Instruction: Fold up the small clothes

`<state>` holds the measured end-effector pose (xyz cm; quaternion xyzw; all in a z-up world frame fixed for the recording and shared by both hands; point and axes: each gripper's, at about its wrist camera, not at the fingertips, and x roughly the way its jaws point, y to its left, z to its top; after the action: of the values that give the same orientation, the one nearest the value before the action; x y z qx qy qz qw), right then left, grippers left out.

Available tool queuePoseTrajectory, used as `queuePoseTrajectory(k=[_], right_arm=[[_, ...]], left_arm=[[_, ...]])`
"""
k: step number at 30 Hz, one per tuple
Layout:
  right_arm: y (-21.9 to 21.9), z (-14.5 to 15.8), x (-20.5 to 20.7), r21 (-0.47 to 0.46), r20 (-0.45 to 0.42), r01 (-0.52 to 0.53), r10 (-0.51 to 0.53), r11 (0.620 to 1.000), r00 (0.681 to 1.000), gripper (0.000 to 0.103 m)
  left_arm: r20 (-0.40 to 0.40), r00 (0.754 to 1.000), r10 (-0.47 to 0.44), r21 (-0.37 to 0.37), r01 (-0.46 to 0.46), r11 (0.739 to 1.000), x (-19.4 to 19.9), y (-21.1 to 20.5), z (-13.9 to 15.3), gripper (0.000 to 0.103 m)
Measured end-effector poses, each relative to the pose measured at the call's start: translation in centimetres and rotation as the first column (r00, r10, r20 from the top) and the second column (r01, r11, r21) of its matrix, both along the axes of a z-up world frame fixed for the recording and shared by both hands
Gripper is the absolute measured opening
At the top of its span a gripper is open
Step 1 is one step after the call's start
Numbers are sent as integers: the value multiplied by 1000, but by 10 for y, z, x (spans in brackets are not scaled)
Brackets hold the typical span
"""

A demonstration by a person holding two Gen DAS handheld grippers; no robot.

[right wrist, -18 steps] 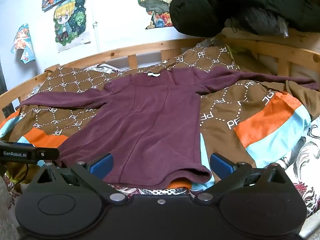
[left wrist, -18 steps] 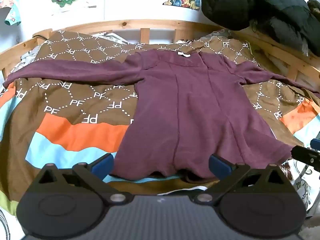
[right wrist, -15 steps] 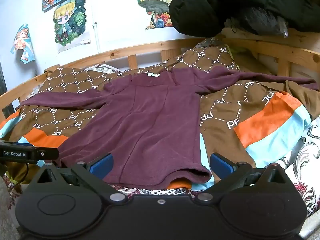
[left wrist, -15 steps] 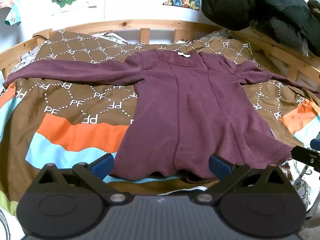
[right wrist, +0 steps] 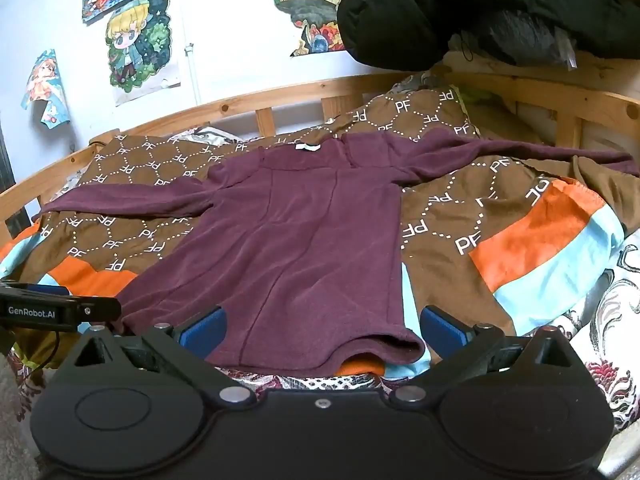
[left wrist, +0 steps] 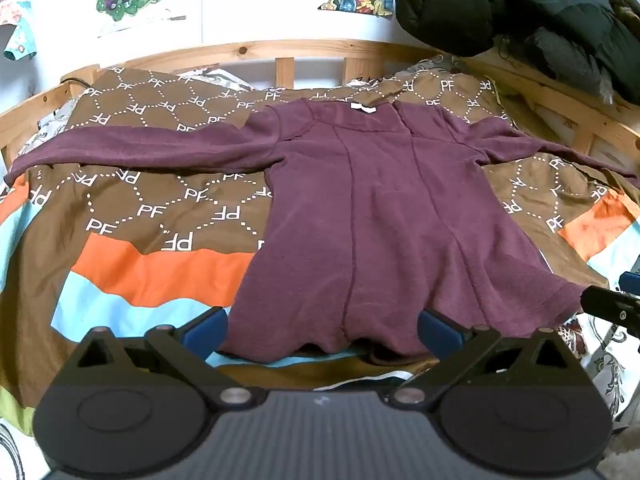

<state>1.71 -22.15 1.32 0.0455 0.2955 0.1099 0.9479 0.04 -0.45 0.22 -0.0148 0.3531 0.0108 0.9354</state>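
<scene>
A: While the top (left wrist: pixel 384 216) is laid flat on the blanket (left wrist: pixel 160 216), where are the claws kept?

B: Both are held low at the near edge of the bed, just by the hem. The left claw (left wrist: pixel 322 330) is spread wide open, and nothing is held in it. The right claw (right wrist: pixel 322 330) is spread wide open too, and it is empty as well.

A: Why is the top spread out like that?

B: It seems to be laid out so it can be folded neatly. The sleeves are stretched out to each side, and the neck tag (left wrist: pixel 363 108) is seen at the far end by the wooden rail (left wrist: pixel 288 50).

A: Why are the claws put near the hem?

B: Most likely so the two bottom corners can be picked up. The hem is seen bunched up a bit at the right corner (right wrist: pixel 400 346).

A: Has any fold been made?

B: None is seen. The fold is not yet begun.

A: What else is seen?

B: A black coat (right wrist: pixel 480 12) is piled on the far right.
</scene>
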Motion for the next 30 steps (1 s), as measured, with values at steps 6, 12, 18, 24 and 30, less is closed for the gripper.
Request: queuePoseTrajectory(k=[6, 12, 18, 24, 30], right_arm=[[-1, 0, 1, 6, -2, 1, -1, 1000, 1000, 103], [-1, -1, 1, 6, -2, 1, -1, 1000, 1000, 103], [-1, 0, 1, 6, -2, 1, -1, 1000, 1000, 103], [-1, 0, 1, 8, -2, 1, -1, 1000, 1000, 103], [-2, 0, 1, 9, -2, 1, -1, 1000, 1000, 103]], left_arm=[[4, 1000, -3, 6, 3, 1000, -1, 0, 2, 103], [9, 1000, -11, 16, 11, 1000, -1, -1, 3, 103], [13, 1000, -15, 32, 15, 999, -2, -4, 3, 103], [14, 1000, -15, 31, 15, 999, -2, -4, 4, 103], [17, 1000, -17, 29, 17, 999, -3, -3, 5, 103]])
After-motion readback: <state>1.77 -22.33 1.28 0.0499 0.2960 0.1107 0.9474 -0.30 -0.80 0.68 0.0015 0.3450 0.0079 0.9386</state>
